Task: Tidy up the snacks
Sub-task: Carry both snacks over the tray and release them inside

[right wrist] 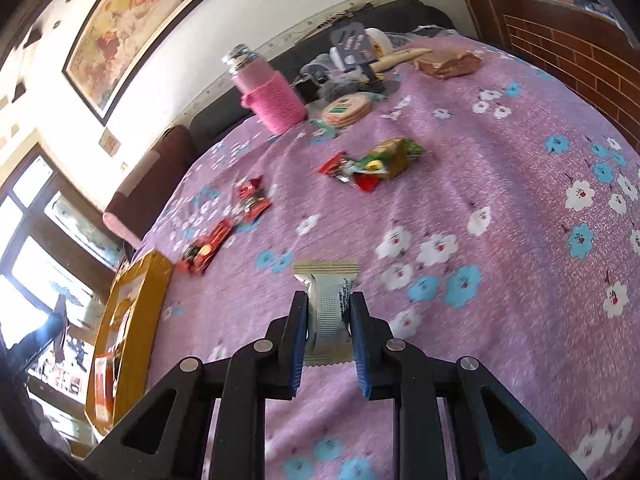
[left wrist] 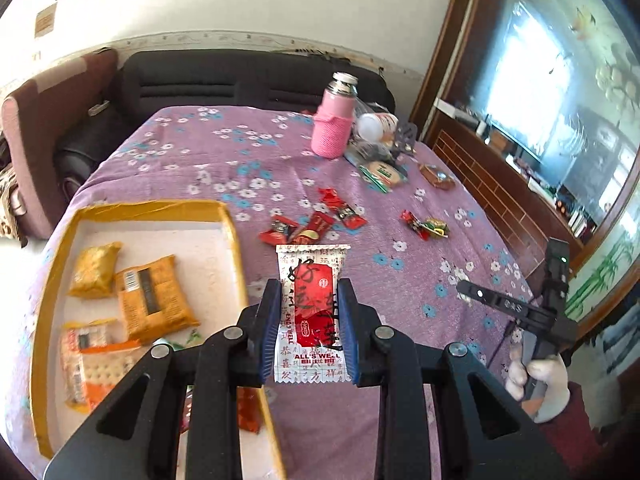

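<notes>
My left gripper [left wrist: 309, 292] is shut on a white and red snack packet [left wrist: 314, 312] with Chinese writing, held above the purple cloth just right of the yellow-rimmed box [left wrist: 230, 220]. The box holds several orange and yellow packets [left wrist: 154, 298]. My right gripper [right wrist: 329, 308] is shut on a silver-white snack packet [right wrist: 328, 300], held over the cloth. The same box shows at the left in the right wrist view [right wrist: 132, 304]. Small red packets [left wrist: 316, 220] lie loose on the cloth; they also show in the right wrist view [right wrist: 224, 232].
A pink-sleeved flask [left wrist: 334, 120] stands at the table's far side beside a clutter of bags and a round cracker pack [left wrist: 382, 172]. A red and green candy pile [left wrist: 426, 226] lies to the right. The right hand-held gripper [left wrist: 536, 312] shows at the right. A dark sofa [left wrist: 208, 80] is behind.
</notes>
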